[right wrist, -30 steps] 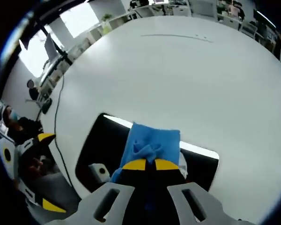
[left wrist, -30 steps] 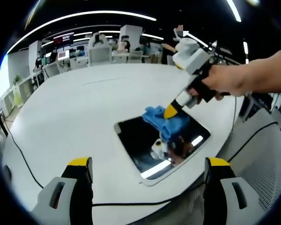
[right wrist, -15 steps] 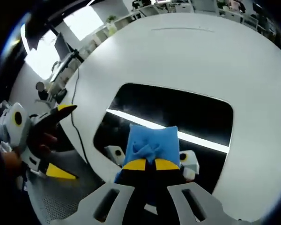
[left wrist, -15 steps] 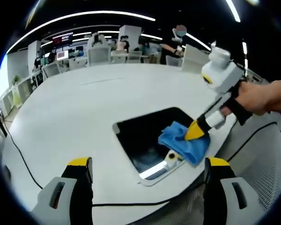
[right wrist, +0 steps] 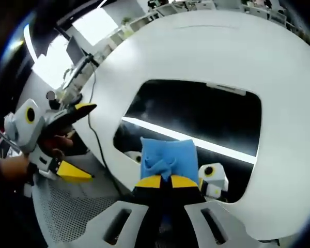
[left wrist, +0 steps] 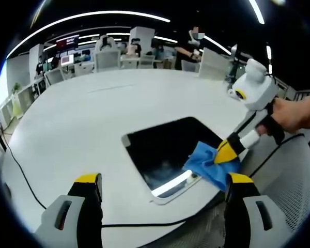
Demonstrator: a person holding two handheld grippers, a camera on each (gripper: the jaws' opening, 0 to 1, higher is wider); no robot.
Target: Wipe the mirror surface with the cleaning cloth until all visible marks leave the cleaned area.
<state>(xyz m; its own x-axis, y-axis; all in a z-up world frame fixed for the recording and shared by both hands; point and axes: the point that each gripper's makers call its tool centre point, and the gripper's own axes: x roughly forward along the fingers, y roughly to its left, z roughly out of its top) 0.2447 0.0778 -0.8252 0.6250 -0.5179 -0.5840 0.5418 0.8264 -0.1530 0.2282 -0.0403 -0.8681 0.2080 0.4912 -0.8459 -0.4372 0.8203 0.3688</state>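
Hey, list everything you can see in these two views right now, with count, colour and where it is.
mirror: one, dark reflective surface with a pale rim, lying flat near the table's edge
cleaning cloth: one, blue, on the mirror's near corner, clamped in the right gripper
table: one, white, large and rounded, under the mirror
cable: one, black, trailing along the table edge
office chairs and desks: several, pale, in the background
left gripper: yellow-tipped jaws apart, hovering off the table edge
right gripper: yellow-tipped jaws shut on the cloth
hand: one, holding the right gripper
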